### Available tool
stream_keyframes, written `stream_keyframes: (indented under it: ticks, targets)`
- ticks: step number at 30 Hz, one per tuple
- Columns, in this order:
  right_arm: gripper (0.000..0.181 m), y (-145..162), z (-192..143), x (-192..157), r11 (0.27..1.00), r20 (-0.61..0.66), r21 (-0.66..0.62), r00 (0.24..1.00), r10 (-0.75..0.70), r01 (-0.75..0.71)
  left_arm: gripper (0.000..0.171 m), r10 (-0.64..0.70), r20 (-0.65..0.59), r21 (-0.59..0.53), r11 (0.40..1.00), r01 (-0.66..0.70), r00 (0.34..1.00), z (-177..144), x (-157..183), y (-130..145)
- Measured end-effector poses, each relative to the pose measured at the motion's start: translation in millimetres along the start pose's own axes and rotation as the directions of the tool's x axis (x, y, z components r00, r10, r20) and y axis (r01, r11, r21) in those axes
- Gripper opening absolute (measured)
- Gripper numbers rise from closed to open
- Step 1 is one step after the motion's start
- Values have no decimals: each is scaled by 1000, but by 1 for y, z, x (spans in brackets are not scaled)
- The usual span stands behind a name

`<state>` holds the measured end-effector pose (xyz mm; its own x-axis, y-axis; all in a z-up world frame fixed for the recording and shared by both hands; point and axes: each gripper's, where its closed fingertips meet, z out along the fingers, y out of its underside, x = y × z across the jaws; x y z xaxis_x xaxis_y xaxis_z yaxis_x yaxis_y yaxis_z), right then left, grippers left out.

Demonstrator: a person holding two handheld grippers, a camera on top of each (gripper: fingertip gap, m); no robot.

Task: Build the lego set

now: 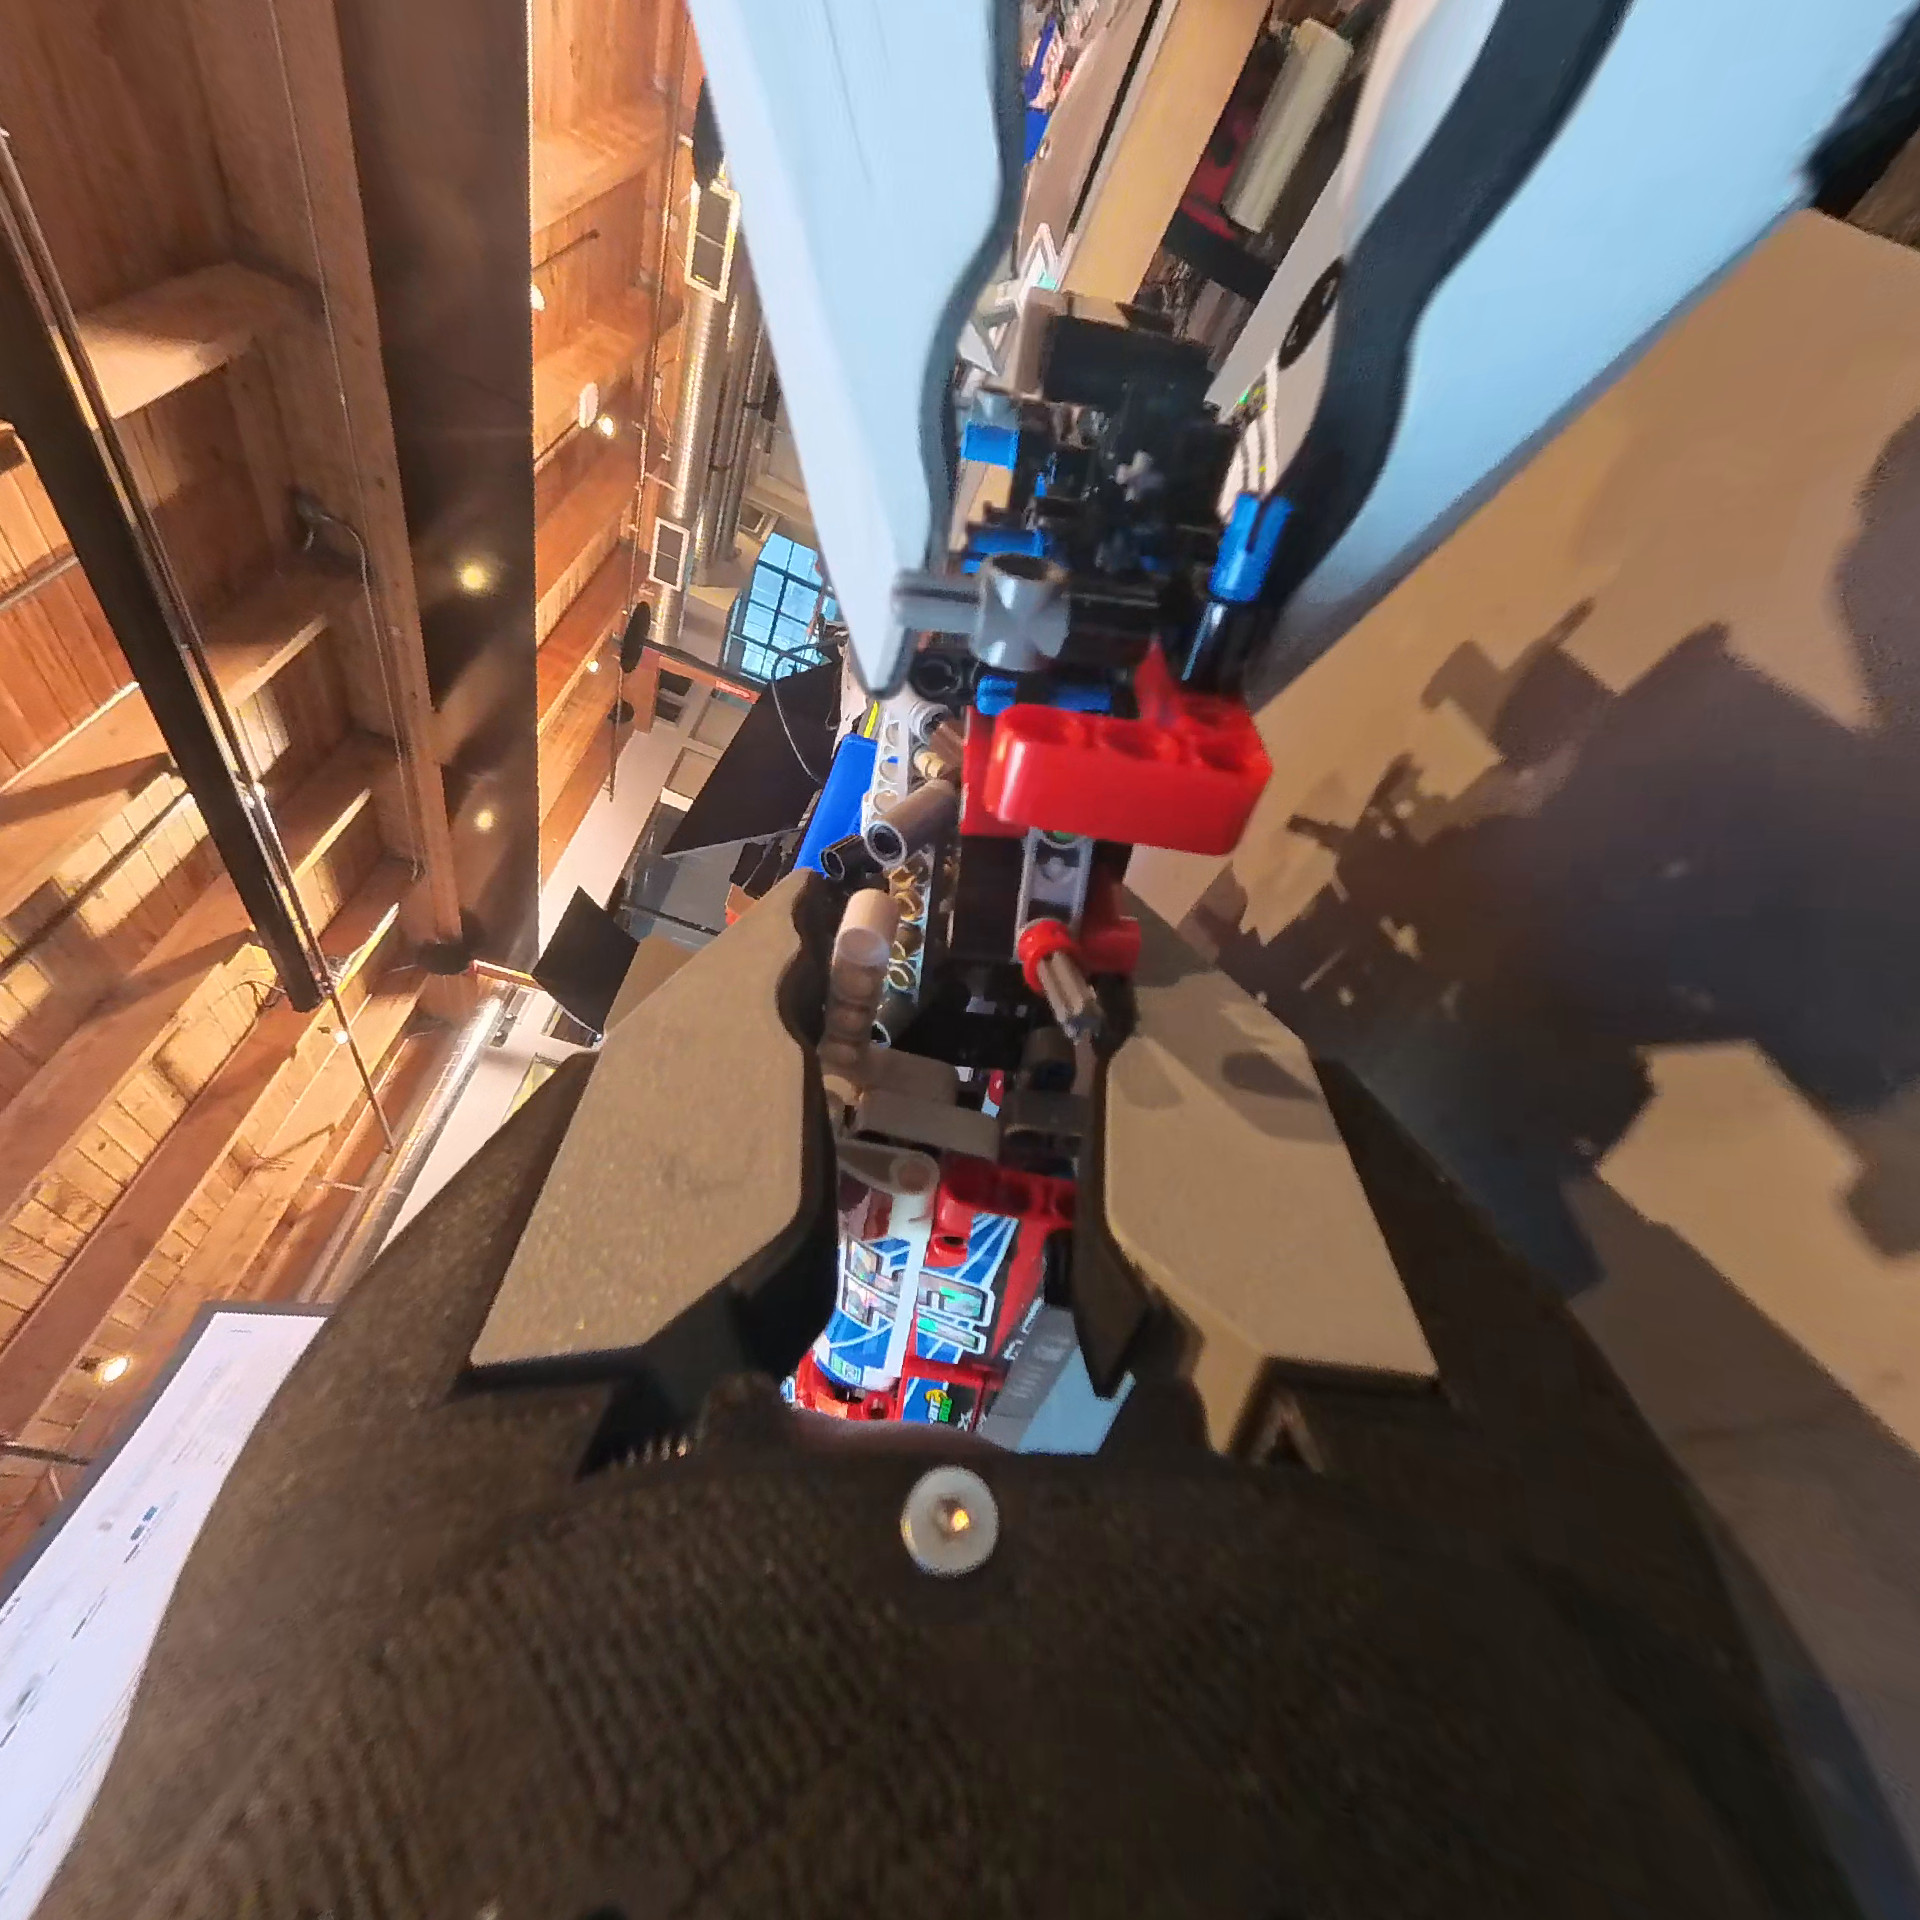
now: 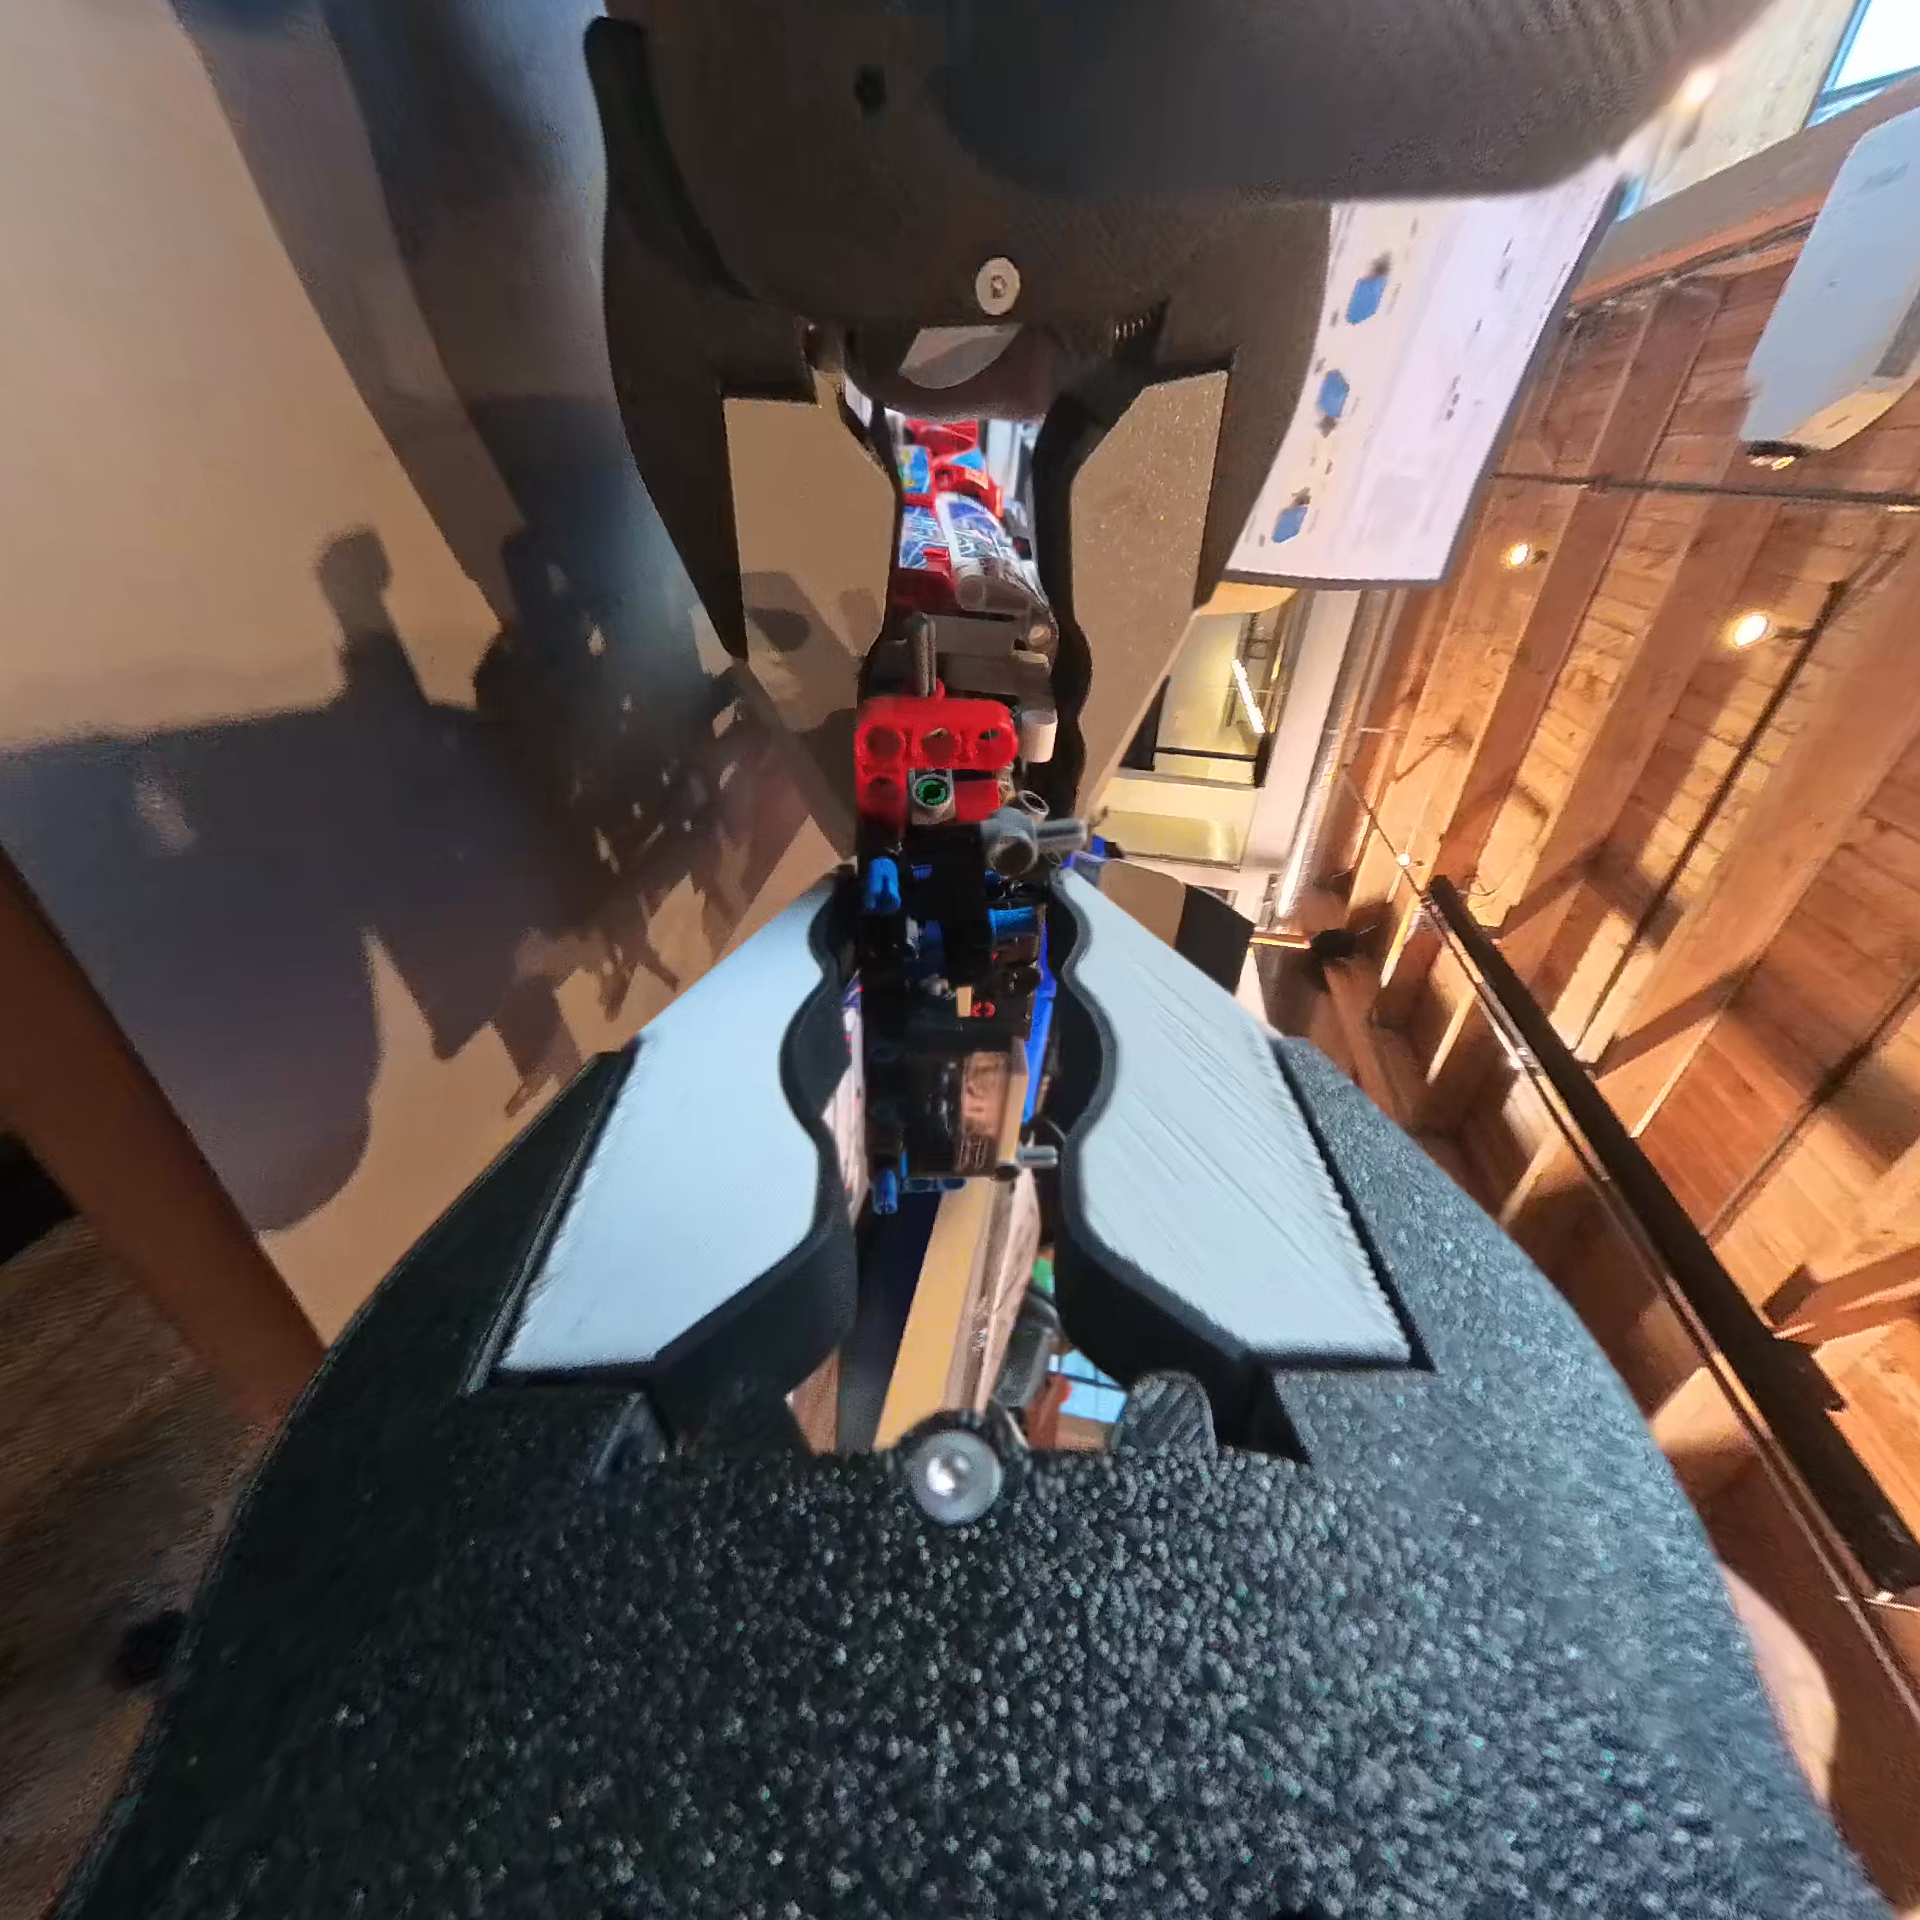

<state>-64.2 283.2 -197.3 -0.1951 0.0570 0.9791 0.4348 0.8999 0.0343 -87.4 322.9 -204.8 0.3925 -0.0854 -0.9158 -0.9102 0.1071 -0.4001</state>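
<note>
A Technic lego model of red, black and blue parts (image 1: 1117,769) is held in the air between both grippers, which face each other. My left gripper (image 1: 966,935), with tan fingers, is shut on the end that has the stickered red and white panels (image 1: 914,1299). My right gripper (image 2: 951,904), with pale grey fingers, is shut on the black and blue end (image 2: 945,997). A red beam with round holes (image 2: 935,743) sits mid-model, between the two grips. The right gripper also shows at the top of the left wrist view (image 1: 1081,623). The left gripper shows at the top of the right wrist view (image 2: 966,790).
A tan table top (image 1: 1558,623) with dark shadows of the grippers and model lies to one side, and also shows in the right wrist view (image 2: 260,416). A white instruction sheet (image 2: 1434,384) is near the left gripper. Wooden beams and lamps fill the other side. Some 5 cm of space lies between my two pairs of fingers.
</note>
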Motion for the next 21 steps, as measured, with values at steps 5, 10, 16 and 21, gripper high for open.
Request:
stream_keyframes:
  ticks: [5, 10, 16, 21]
  targets:
    - [34, -1, -2, 2, 998, -49, 7, 997, -58, 59, 48, -11, -6, 8, 1000, 11, 1000, 0, -1, -1]
    - [33, -3, -9, -2, 998, 1, 23, 999, -54, 54, 48, -9, -13, 9, 1000, 9, 1000, 0, 1, -1]
    - [32, -5, -8, -5, 996, 10, 32, 996, -83, 83, 47, 8, -15, 3, 1000, -8, 1000, 0, 3, -1]
    - [32, -4, -8, -10, 987, -22, 45, 988, -150, 151, 47, 34, -25, -9, 999, -34, 999, 1, 8, 1]
